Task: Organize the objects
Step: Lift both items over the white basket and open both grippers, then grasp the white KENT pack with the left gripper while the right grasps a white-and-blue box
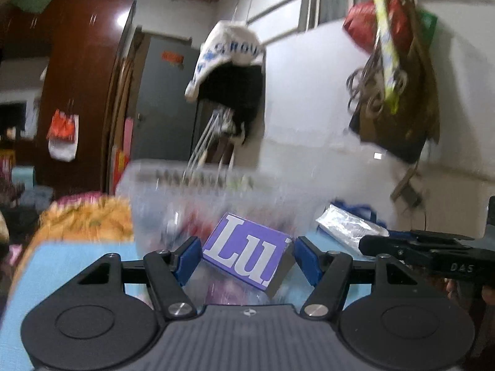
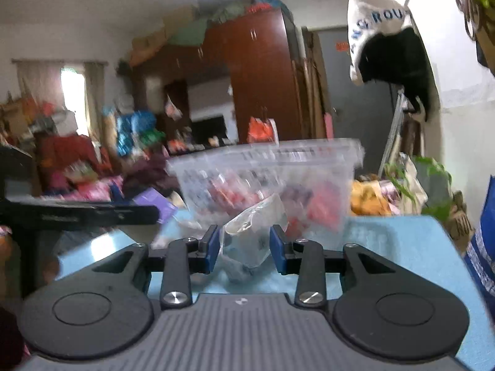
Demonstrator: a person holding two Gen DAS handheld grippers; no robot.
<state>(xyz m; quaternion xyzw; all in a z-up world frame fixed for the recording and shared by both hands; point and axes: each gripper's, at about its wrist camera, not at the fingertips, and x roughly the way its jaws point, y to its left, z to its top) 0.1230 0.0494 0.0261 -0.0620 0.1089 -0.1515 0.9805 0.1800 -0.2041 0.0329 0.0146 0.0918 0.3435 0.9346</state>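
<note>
Blue tablecloth (image 2: 386, 247), cluttered room, left jaws around purple box (image 1: 247, 252), right jaws around clear packet (image 2: 247, 241).

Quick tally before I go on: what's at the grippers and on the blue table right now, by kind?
Purple boxes: 1, the purple box between the left gripper fingers
Clear wrapped packets: 1, the clear packet between the right gripper fingers
Clear plastic tubs: 1, the clear tub, contents blurred
Total: 3

The tub (image 2: 266, 173) is clear, shiny plastic. Under the tub, the blue cloth (image 2: 399, 241) looks soft and matt. The purple box (image 1: 247, 252) looks like smooth card.
</note>
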